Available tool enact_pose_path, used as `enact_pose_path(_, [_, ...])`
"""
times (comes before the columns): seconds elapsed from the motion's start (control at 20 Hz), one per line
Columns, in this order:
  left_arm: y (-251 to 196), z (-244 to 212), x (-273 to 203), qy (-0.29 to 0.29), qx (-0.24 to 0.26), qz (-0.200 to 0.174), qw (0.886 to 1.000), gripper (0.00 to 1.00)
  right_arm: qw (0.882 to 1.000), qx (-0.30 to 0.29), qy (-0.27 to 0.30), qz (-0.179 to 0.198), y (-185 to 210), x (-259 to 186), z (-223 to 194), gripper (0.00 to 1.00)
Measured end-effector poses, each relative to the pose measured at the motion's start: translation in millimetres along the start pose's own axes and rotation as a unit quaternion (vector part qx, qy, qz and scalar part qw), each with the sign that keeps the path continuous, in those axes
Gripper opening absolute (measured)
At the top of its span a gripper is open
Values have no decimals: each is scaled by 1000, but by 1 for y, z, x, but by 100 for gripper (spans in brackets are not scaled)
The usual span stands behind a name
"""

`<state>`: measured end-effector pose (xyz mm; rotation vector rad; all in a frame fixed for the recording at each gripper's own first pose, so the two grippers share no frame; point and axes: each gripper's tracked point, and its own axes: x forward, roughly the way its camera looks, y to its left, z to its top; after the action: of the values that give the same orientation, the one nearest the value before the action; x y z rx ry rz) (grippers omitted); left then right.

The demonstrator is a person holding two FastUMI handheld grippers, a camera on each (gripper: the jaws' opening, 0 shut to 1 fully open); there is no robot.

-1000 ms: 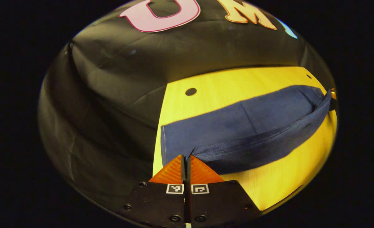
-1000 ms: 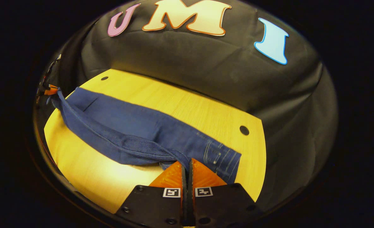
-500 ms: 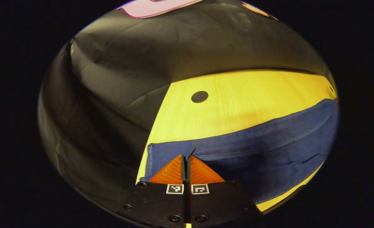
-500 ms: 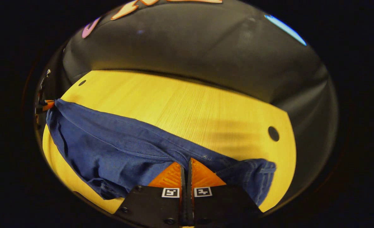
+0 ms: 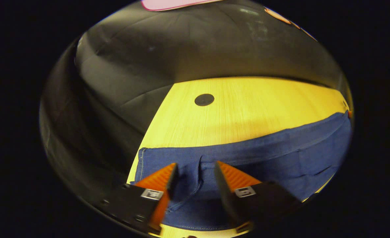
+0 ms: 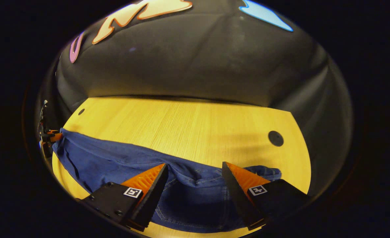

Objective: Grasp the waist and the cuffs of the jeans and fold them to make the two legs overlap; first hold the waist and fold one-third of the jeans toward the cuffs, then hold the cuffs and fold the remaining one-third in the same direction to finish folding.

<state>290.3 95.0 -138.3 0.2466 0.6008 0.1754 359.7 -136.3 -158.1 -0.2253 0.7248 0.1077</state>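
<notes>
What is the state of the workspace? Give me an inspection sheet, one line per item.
Surface: wooden table with dark round holes.
Job's things: blue jeans lying along the table's near edge, legs overlapped.
Clutter: nothing seen.
Grippers: left claw open over the cuff end; right claw open over the waist end; neither grips the denim.
Cables: nothing seen.
Surroundings: black cloth wall behind the table.

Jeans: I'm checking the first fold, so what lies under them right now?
The blue denim jeans lie on the yellow wooden table, spread between both open grippers. Whether the two legs overlap evenly underneath is covered by the top layer.
</notes>
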Motion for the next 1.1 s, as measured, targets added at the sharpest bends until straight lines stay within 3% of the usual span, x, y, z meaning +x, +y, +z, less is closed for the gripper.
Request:
enact_pose_path(0.05, [7, 11, -8, -24, -15, 9, 1000, 86, 1000, 7, -12, -5, -7, -10, 5, 100])
enact_pose_path(0.25, [13, 38, -50, -100, -79, -12, 992, 87, 998, 22, -42, -38, -36, -48, 10, 100])
enact_pose_path(0.45, [29, 49, -75, -144, -144, -61, 977, 87, 997, 20, -21, -67, -61, -64, -10, 100])
enact_pose_path(0.6, [29, 46, -73, -142, -152, -56, 977, 87, 997, 27, 3, -78, -82, -70, -38, 100])
enact_pose_path(0.7, [18, 46, -67, -133, -153, -56, 978, 92, 996, 34, 16, -79, -95, -73, -59, 100])
enact_pose_path(0.9, [20, 54, -61, -113, -169, -54, 978, 91, 995, 55, 51, -65, -103, -66, -94, 100])
enact_pose_path(1.1, [28, 56, -66, -114, -174, -57, 976, 92, 992, 105, 50, -40, -102, -58, -106, 100])
